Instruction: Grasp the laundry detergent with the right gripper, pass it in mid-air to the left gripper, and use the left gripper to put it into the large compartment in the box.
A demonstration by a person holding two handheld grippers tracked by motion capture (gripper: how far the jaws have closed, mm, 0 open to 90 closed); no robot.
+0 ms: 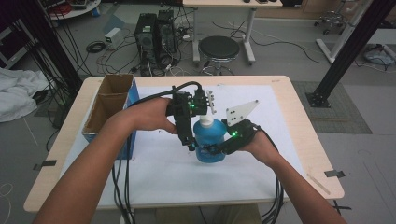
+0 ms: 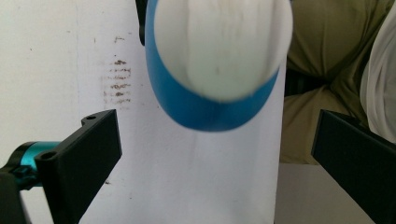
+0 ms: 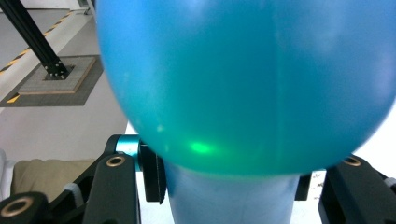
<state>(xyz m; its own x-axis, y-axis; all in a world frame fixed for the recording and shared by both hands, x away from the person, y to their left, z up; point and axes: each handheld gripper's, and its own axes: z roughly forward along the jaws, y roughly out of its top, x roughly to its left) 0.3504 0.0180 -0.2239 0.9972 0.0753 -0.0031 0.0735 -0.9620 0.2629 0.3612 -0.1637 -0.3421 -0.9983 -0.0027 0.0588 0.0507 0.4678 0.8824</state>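
Cables, two computer towers (image 1: 156, 32) and a black round stool (image 1: 218, 48) crowd the grey floor beyond the pale wooden surface (image 1: 299, 126), which is largely covered by a white sheet (image 1: 159, 172). Farthest left on the surface, beside the left forearm, stands an open cardboard box (image 1: 108, 105) with blue sides, well apart from the jaws of either tool.

To the right of the box, the left hand-held gripper (image 1: 190, 140) points downward just beside the blue bottle (image 1: 208, 142), on its left flank. In the left gripper view its two black jaws stand wide apart with bare white sheet between them, and the white cap (image 2: 219, 46) of the bottle sits ahead of them, untouched: this hand-held gripper is open and holds nothing. Brown smudges mark the sheet to the left of the bottle in that view.

The bottle stands upright near the middle of the surface, between the two tools. The right hand-held gripper (image 1: 215, 149) comes in from the right and is clamped on the bottle's lower body; in the right gripper view the blue bulge sits directly against its jaws on both sides, blocking sight of most else. A grey three-cornered plate (image 1: 240, 111) rises from its top.
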